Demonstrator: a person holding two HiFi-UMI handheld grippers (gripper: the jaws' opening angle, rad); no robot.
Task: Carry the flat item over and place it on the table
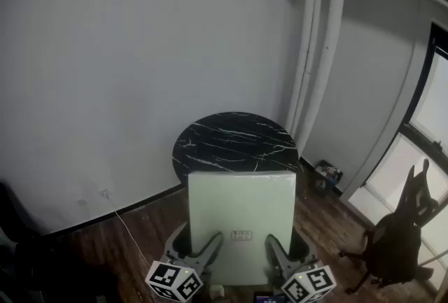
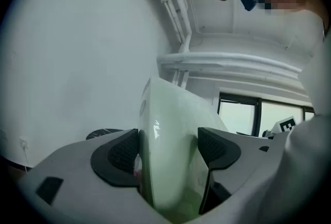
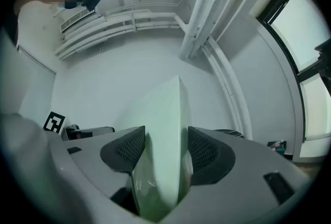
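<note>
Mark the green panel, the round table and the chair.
green panel (image 1: 241, 214): head view, centre of its face.
round table (image 1: 234, 139): head view, bare marble top.
chair (image 1: 393, 242): head view, its dark middle.

The head view looks steeply down from above onto the pale green panel, with the round tabletop farther ahead. The left and right gripper views sit close behind their jaws, tilted upward along the panel. All three share panel and tabletop.

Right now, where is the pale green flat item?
Head view, bottom centre: the flat item is clamped at its near edge by the left gripper and right gripper, in front of the round black table.
</note>
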